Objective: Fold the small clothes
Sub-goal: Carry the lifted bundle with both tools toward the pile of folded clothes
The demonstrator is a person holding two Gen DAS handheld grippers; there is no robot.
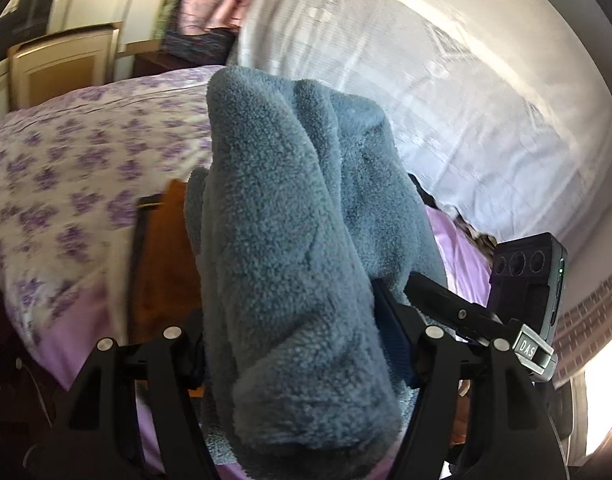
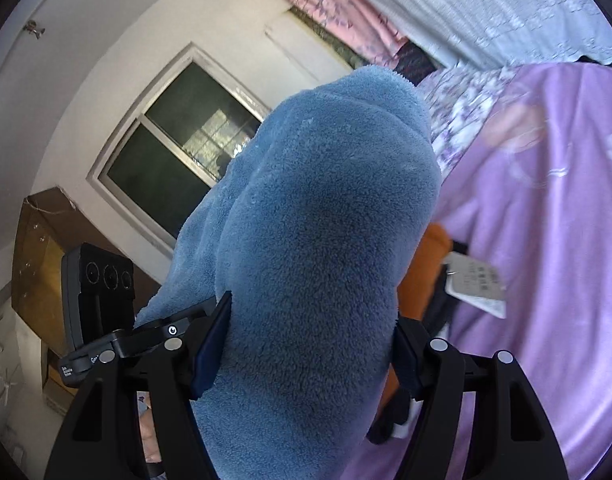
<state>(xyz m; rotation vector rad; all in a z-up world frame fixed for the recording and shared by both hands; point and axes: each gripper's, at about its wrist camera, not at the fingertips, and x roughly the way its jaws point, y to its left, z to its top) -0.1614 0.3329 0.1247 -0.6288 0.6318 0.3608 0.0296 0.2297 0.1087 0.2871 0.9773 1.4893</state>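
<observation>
- Left gripper [image 1: 301, 344] pinches a bunched blue fleece garment [image 1: 289, 216], held up over the bed [image 1: 65, 168]
- Right gripper [image 2: 306, 352] clamps the same fleece
- No neat fold shows yet; laying flat and folding seem left

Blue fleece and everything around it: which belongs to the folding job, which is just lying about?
Job:
blue fleece garment
left gripper
right gripper

Lying about:
flowered bedsheet
orange cloth
paper tag
white curtain
window
</observation>
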